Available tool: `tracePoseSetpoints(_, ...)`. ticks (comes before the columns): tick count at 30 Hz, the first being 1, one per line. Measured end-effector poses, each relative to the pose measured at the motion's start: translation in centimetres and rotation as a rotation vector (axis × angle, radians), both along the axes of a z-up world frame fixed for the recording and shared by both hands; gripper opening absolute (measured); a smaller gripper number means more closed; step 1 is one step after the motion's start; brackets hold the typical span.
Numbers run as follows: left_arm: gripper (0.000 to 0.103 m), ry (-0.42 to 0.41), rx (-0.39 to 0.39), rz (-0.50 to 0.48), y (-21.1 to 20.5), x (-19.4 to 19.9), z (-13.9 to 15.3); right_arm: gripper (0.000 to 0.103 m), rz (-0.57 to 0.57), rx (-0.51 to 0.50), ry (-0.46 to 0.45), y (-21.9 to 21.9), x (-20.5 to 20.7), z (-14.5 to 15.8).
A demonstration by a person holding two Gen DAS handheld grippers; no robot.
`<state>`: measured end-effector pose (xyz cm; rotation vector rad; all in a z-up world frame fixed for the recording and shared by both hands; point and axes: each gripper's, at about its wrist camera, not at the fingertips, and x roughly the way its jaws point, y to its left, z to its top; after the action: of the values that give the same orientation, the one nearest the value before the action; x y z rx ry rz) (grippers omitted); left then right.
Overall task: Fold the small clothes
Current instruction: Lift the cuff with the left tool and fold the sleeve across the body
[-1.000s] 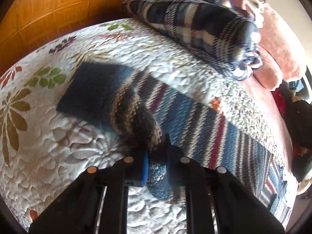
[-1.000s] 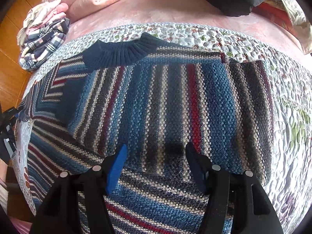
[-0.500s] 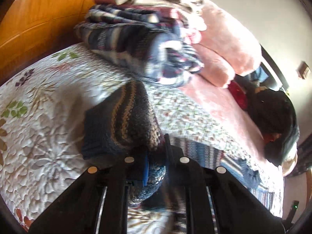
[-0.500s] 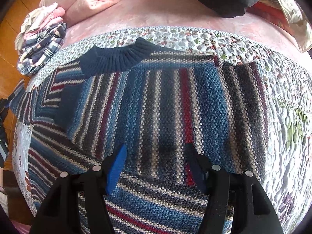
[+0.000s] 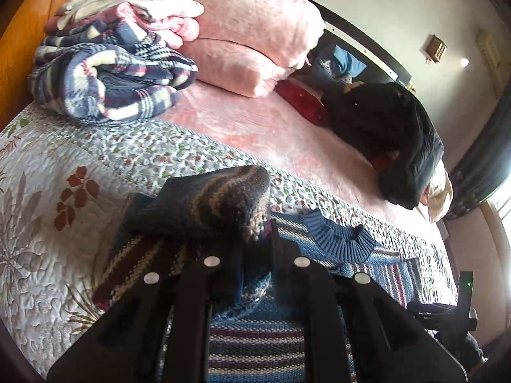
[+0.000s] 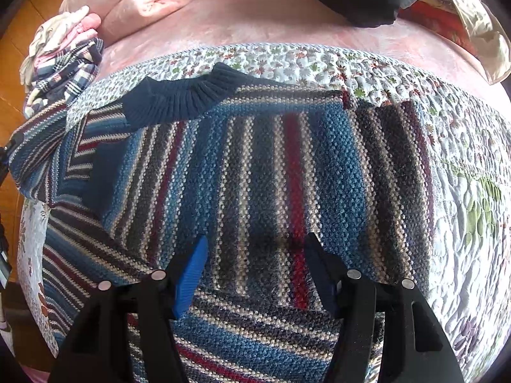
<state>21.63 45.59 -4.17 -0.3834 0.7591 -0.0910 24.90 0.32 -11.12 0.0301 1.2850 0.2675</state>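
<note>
A striped knit sweater (image 6: 255, 172) lies flat on a quilted floral bedspread (image 6: 463, 191) on the bed, with its dark blue ribbed collar (image 6: 185, 95) toward the pillows. The left tongs (image 5: 255, 274) are pressed together on one sleeve (image 5: 217, 204) of the sweater and hold it lifted above the body of the garment, so the cuff end hangs forward over the tips. The right tongs (image 6: 255, 268) are spread and hover just above the lower part of the sweater; they pinch nothing. The other sleeve seems to be already laid across the body, on the right side in the right wrist view.

The step in hand is probably to bring the lifted sleeve across the chest. Some things could go wrong from here. The knit is thick and loose, so the sleeve may slip from the left tongs, or it may land bunched and not flat. The pull on the sleeve may also drag the shoulder and shift the whole sweater on the bedspread, because the right tongs do not press it down. A pile of folded clothes with a plaid blanket (image 5: 105, 76) and pink pillows (image 5: 252, 25) lies well apart, so it should not disturb.
</note>
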Motion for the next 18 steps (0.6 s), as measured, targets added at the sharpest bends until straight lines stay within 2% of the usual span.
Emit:
tracePoseSetpoints(11, 0.012, 0.023, -0.008, -0.186, -8.9, 0.7, -2.4, 0.064, 0.018, -0.034, -0.002, 0.4, 0.1, -0.8)
tracePoseSetpoints(18, 0.015, 0.111, 0.039, -0.273, -12.8, 0.8, -6.1, 0.064, 0.023, -0.035, -0.001, 0.4, 0.1, -0.9)
